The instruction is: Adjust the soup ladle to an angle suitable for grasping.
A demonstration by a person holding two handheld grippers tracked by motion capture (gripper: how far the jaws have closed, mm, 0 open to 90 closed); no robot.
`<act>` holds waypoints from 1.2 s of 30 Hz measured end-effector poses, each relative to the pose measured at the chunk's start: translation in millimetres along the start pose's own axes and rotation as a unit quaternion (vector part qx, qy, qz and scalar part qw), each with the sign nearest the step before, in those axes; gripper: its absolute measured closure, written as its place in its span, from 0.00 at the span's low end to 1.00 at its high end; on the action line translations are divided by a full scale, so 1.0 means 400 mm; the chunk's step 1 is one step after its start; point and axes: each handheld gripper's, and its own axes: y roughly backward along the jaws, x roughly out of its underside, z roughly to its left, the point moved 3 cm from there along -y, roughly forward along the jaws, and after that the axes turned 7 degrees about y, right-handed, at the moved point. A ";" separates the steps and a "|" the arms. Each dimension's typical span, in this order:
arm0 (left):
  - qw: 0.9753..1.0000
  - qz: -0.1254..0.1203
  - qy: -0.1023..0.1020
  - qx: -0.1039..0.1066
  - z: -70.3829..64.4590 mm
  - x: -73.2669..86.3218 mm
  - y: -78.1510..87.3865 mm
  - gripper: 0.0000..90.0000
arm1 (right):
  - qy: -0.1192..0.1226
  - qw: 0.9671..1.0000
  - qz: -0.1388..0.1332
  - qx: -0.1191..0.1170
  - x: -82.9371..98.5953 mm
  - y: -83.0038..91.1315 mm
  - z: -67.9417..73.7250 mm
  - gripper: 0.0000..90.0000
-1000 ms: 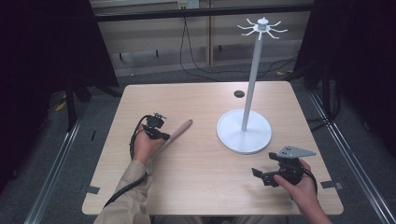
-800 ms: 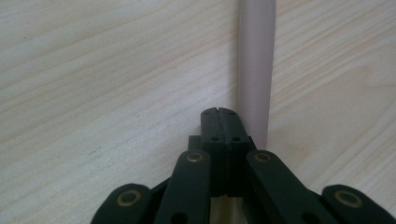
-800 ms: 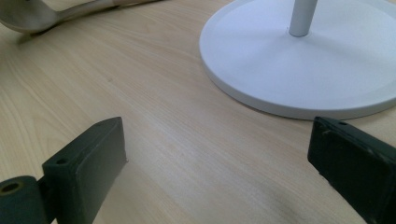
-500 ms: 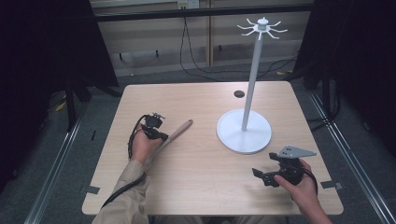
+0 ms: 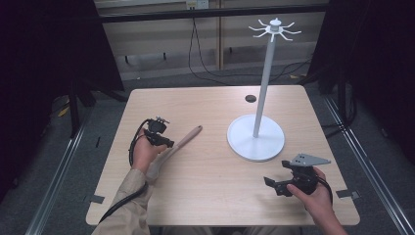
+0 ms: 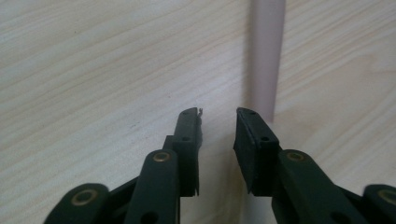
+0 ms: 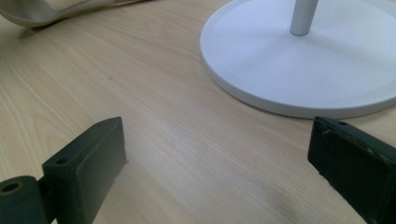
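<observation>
**Left hand-held gripper lined up on the spoon handle, no grip yet**

Spoon (image 5: 182, 142): pale, wooden-looking, flat on the worktop (image 5: 205, 196), left of centre. Handle points up-right toward the stand; bowl end sits under the person's left hand, so I can't see it clearly in the high view. In the right gripper view the bowl (image 7: 32, 14) shows at the top left, lying on the wood.

Left hand-held gripper (image 6: 218, 114): jaws apart by a narrow gap, nothing between them. The handle (image 6: 266, 56) lies just beyond and slightly to the side of the gap, near 1 jaw tip. Can't tell if it touches.

Step, as I read it: approach for pickup. Next move calls for a small sideways shift to centre the handle in the gap, then lower to the wood and close. Handle is thin and lies flat, so the jaw tips need to get down along both sides.

Right hand-held gripper (image 5: 286, 183): near right of the worktop, jaws wide apart, holding nothing, well apart from the spoon.

Around: white stand (image 5: 256, 137) with round base, tall pole and hooks at the top (image 5: 275, 28), right of the spoon. Small dark disc (image 5: 250, 98) behind it. Nothing between the left jaws and the handle. The stand base is close to the handle tip, so watch it on the lift.
</observation>
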 end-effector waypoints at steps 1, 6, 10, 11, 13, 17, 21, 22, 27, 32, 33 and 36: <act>1.000 0.002 -0.003 -0.001 -0.004 0.000 0.005 0.74 | -0.001 1.000 0.000 -0.001 0.000 0.000 0.001 0.04; 1.000 0.019 -0.020 0.010 -0.020 0.006 0.016 0.71 | -0.003 1.000 0.000 -0.001 -0.002 0.001 0.002 0.04; 0.998 0.048 -0.039 0.015 -0.024 0.016 0.007 0.71 | 0.000 1.000 0.000 -0.001 -0.003 -0.001 0.004 0.04; 0.999 0.039 -0.028 0.016 -0.029 0.016 0.001 0.71 | 0.000 1.000 -0.001 -0.001 -0.003 -0.001 0.005 0.04; 0.998 0.047 -0.035 0.018 -0.030 0.014 -0.003 0.71 | 0.000 1.000 0.000 -0.002 -0.003 -0.002 0.005 0.04; 0.997 0.059 -0.039 0.017 -0.037 0.010 -0.015 0.71 | -0.002 1.000 0.000 -0.002 -0.002 -0.003 0.004 0.04; 0.997 0.057 -0.040 0.018 -0.046 0.005 -0.026 0.71 | -0.001 1.000 0.001 -0.002 0.000 -0.002 0.002 0.04; 0.997 0.058 -0.049 0.019 -0.045 0.003 -0.027 0.71 | -0.001 1.000 0.000 -0.002 0.000 -0.002 0.001 0.04; 0.997 0.061 -0.046 0.017 -0.055 -0.011 -0.038 0.72 | -0.003 1.000 0.000 -0.003 -0.001 0.000 0.002 0.04; 0.996 0.064 -0.052 0.015 -0.058 -0.022 -0.048 0.73 | -0.003 1.000 -0.001 -0.004 -0.001 -0.001 0.001 0.04; 0.997 0.062 -0.049 0.012 -0.062 -0.027 -0.054 0.73 | -0.002 1.000 -0.001 -0.004 0.000 -0.001 0.001 0.04; 0.997 0.058 -0.050 0.009 -0.064 -0.033 -0.063 0.73 | -0.004 1.000 0.000 -0.003 0.001 0.000 -0.001 0.04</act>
